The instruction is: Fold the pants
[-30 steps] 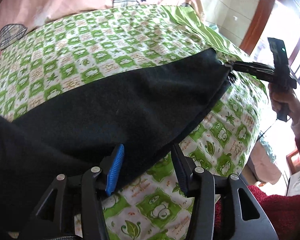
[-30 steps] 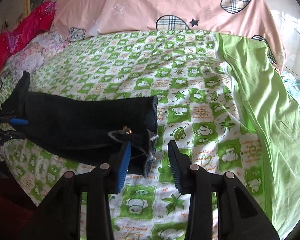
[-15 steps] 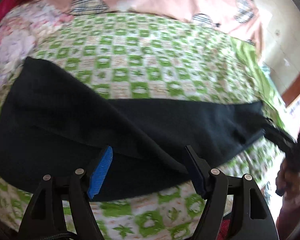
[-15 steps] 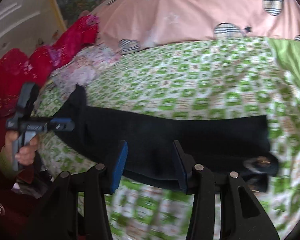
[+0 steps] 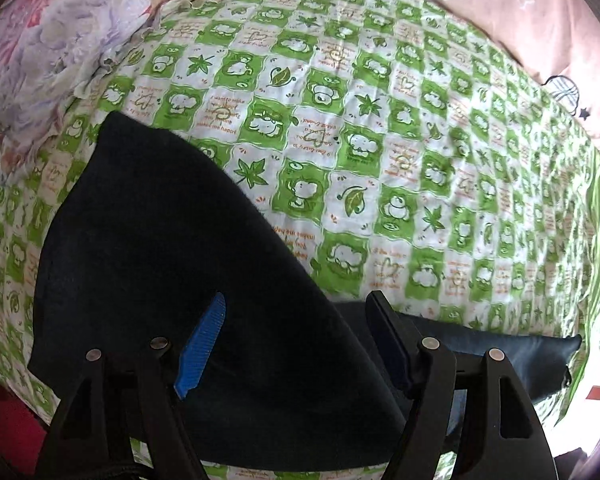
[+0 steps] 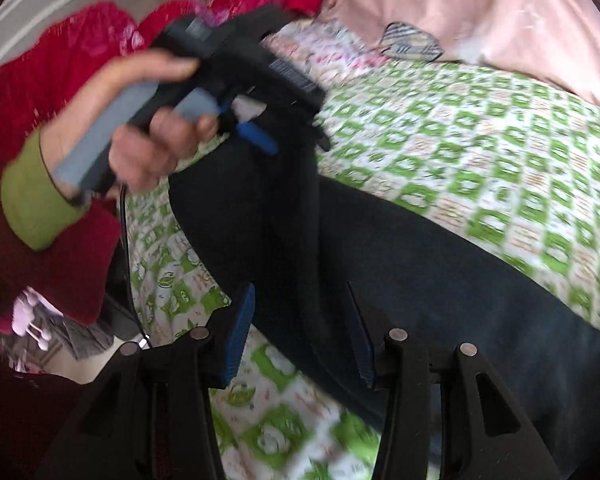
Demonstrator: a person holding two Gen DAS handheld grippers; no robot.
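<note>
Black pants [image 5: 172, 264] lie in a long strip on the green patterned bedsheet [image 5: 380, 140]. In the left wrist view my left gripper [image 5: 296, 312] is open and hovers over the wide end of the pants, holding nothing. In the right wrist view my right gripper [image 6: 300, 304] is open just above the pants [image 6: 400, 272], empty. The left gripper [image 6: 292, 132] also shows there, held in a hand [image 6: 140, 120] over the far end of the pants; its tips sit at the cloth edge.
A pink quilt [image 5: 520, 12] with checked hearts lies at the head of the bed. A floral blanket [image 5: 40, 60] bunches at the left. Red cloth [image 6: 80, 48] lies past the bed's edge. The person's red sleeve [image 6: 40, 280] is at the left.
Both grippers swung left along the pants. The right gripper moved from the waist end toward the left gripper's end. The left gripper turned over the wide end of the pants.
</note>
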